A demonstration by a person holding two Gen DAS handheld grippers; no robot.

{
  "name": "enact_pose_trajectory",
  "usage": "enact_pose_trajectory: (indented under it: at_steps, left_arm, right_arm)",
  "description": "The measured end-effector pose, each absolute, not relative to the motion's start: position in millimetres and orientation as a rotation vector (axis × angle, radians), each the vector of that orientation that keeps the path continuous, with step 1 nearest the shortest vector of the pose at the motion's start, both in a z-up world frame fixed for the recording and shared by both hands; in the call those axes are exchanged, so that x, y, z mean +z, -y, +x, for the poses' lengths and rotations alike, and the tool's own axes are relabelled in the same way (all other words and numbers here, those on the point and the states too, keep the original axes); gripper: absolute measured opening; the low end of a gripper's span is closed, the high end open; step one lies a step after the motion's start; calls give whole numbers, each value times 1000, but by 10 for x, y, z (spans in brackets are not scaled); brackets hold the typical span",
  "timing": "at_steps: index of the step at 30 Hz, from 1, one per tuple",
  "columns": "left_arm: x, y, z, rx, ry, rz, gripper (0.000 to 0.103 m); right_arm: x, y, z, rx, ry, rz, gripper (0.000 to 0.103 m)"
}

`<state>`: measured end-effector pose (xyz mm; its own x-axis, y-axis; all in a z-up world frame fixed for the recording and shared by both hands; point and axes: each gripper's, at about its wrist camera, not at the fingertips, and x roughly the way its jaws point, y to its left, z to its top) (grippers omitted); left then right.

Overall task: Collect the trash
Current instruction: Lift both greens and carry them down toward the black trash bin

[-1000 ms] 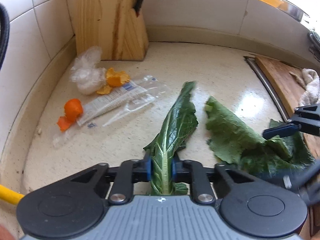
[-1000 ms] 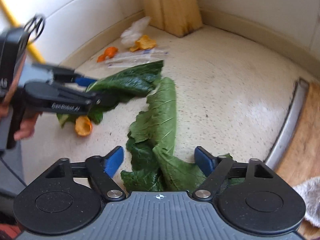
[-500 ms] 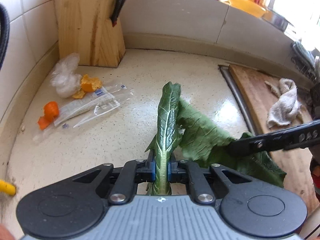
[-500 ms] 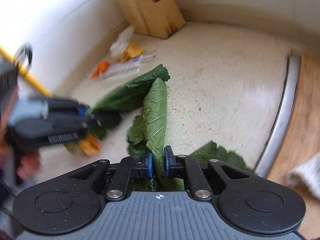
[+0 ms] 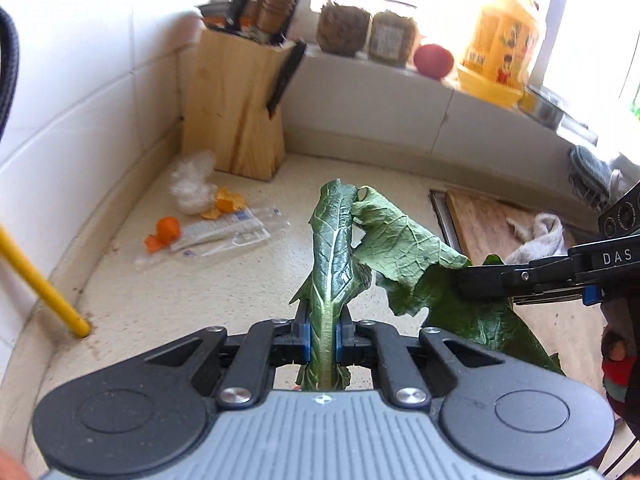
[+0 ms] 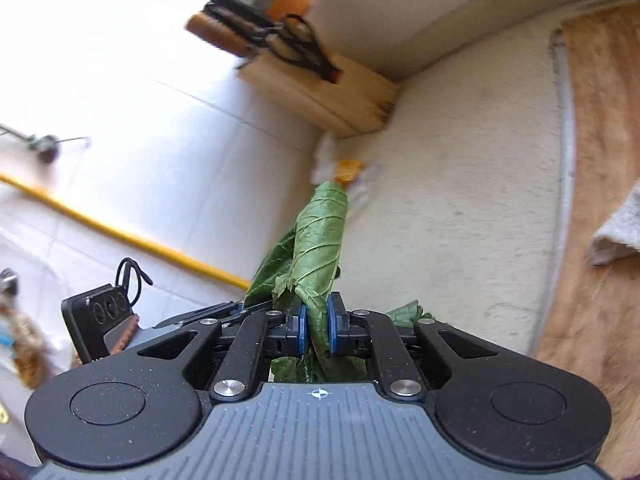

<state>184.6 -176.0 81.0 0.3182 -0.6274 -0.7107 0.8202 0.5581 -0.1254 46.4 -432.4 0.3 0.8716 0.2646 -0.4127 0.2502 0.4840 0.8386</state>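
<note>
My left gripper (image 5: 323, 332) is shut on the pale stalk of a dark green leaf (image 5: 334, 240), which stands up off the speckled counter (image 5: 224, 288). To its right a second, broader green leaf (image 5: 404, 244) hangs from my right gripper (image 5: 472, 284), which reaches in from the right edge. In the right wrist view my right gripper (image 6: 316, 330) is shut on that leaf (image 6: 322, 236), and the picture is rolled sideways. Orange peel bits (image 5: 164, 232), a clear plastic wrapper (image 5: 228, 234) and a crumpled clear bag (image 5: 192, 188) lie in the far left corner.
A wooden knife block (image 5: 236, 104) stands in the corner. Jars (image 5: 344, 24), a tomato (image 5: 433, 60) and a yellow bottle (image 5: 500, 44) line the sill. A wooden board (image 5: 492, 228) with a grey cloth (image 5: 536, 236) lies right. A yellow pipe (image 5: 40, 280) rises at left.
The right gripper closed on the broad leaf and lifted it while rolling sideways. The left gripper rose with its leaf, so the sill came into view.
</note>
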Motion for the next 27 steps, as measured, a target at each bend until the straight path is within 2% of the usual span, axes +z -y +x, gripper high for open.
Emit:
enact_pose_trajectory:
  at_steps: [12, 27]
  left_arm:
    - [1144, 988, 1621, -838, -690, 155, 8]
    - [1119, -118, 1034, -527, -685, 21, 8]
  right_arm:
    - [522, 4015, 706, 190, -517, 976, 14]
    - [763, 3172, 1153, 484, -641, 874, 14]
